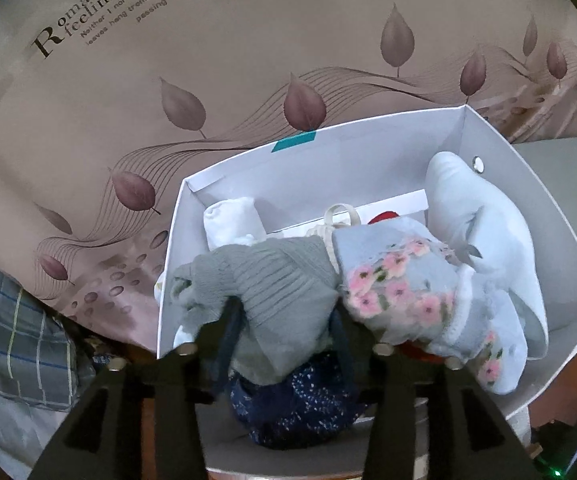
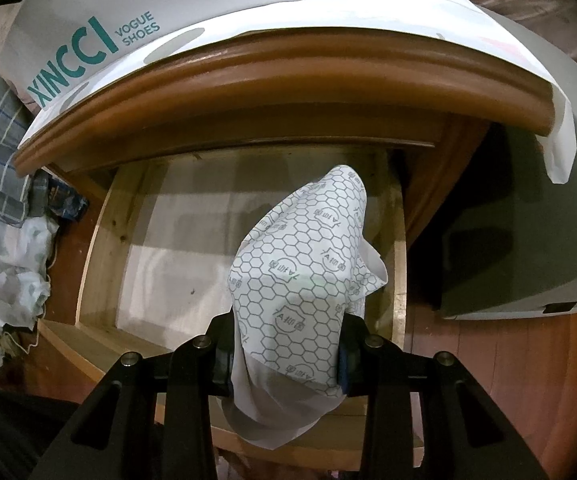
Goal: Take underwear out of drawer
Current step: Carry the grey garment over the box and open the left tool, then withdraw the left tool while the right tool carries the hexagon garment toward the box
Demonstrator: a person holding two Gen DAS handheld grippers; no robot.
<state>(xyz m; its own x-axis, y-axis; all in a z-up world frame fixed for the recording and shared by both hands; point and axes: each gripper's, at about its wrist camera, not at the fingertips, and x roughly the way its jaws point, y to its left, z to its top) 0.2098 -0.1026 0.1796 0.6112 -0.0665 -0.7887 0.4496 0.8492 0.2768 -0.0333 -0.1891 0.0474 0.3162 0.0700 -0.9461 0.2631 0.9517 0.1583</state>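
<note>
1. Leaf-printed fabric (image 1: pixel 248 60) with lettering fills the far background of my left view; in front of it a white shoe box (image 1: pixel 368 160) stands on the wooden cabinet top (image 2: pixel 248 64), serving, I judge, as the drop-off bin for what comes out of the drawer.
2. My left gripper (image 1: pixel 284 320) hovers over the box's near edge with its jaws parted around a grey ribbed garment (image 1: pixel 280 280). The pads do not seem to press it, so I read it as let go onto the pile.
3. Beside it on the right lie a floral pale-blue piece (image 1: pixel 404 280) and a light-blue cloth (image 1: pixel 480 224); a dark speckled item (image 1: pixel 300 404) sits nearest me, under the grey one.
4. My right gripper (image 2: pixel 286 356) is clamped on a white hexagon-print sheet or cloth (image 2: pixel 300 268), holding it up over the open drawer (image 2: pixel 168 240), probably to uncover the floor beneath.
5. Hard to tell: whether that printed piece is underwear or liner paper. Its drape hides the drawer's right side, the cabinet top shadows the far end, and the visible floor shows no underwear.
</note>
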